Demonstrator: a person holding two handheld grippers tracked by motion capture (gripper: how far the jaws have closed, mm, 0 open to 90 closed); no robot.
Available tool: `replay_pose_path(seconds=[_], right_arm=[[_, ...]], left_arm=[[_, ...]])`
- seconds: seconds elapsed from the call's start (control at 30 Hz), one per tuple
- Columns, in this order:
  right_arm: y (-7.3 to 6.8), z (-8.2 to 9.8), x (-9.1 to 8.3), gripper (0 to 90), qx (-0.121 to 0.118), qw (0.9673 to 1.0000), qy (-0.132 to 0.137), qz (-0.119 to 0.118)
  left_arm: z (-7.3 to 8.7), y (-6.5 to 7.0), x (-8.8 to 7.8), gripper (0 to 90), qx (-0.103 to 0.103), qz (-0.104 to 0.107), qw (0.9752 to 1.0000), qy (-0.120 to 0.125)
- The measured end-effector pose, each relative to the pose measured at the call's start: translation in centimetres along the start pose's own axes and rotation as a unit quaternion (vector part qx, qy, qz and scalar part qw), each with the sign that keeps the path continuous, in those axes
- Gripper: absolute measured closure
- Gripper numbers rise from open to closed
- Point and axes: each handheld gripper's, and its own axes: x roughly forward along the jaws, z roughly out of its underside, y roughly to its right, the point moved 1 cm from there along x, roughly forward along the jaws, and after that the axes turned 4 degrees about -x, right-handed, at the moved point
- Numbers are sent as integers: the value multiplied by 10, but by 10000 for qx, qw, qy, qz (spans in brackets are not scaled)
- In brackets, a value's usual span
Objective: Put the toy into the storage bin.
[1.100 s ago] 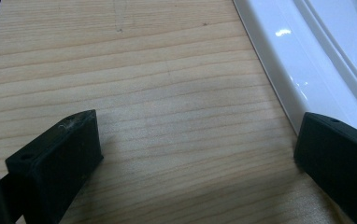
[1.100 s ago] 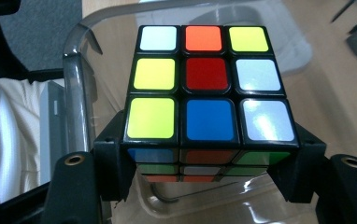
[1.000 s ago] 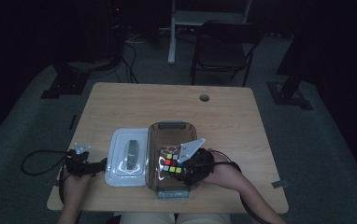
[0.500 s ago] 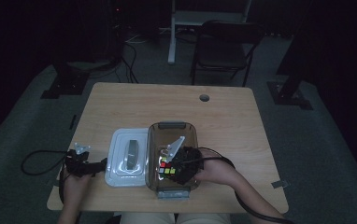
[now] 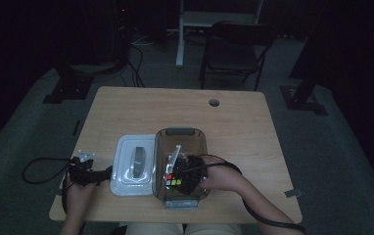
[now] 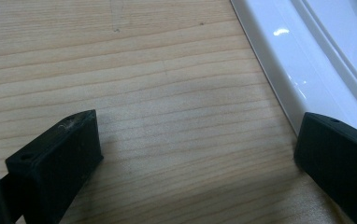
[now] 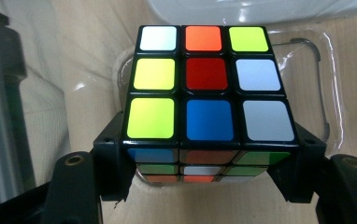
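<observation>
A multicoloured puzzle cube (image 7: 209, 93) sits between the jaws of my right gripper (image 7: 209, 172), which is shut on its two sides. From above, the cube (image 5: 173, 179) and the right gripper (image 5: 179, 175) are low inside a clear plastic container (image 5: 181, 134) at the table's front middle. The container's white lid (image 5: 122, 164) lies flat just to its left, with a grey handle (image 5: 137, 163) on top. My left gripper (image 5: 97, 174) rests on the wood beside the lid's left edge. Its jaws stand open (image 6: 197, 140) over bare table, with the lid's rim (image 6: 284, 60) close to one jaw.
The wooden table (image 5: 175, 107) has a cable hole (image 5: 214, 103) near its far edge. A black cable (image 5: 40, 169) loops off the left front corner. Beyond the table stand a dark chair (image 5: 234, 49) and a desk leg (image 5: 180, 34) in a dim room.
My right gripper has carried the cube a little left and down, deeper into the clear container. The left gripper has stayed where it was.
</observation>
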Motion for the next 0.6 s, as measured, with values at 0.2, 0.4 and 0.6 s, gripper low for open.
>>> replay_pose_path(seconds=[0.2,0.4,0.6], right_arm=[[6,-3,4,336,28,9998,-219,0],[7,-7,10,336,-84,9988,-490,19],[5,-15,14,335,-312,9966,-767,-23]], left_arm=[[0,0,0,13,7,3,10000,-3],[0,0,0,13,13,6,10000,-2],[0,0,0,13,11,4,10000,-1]])
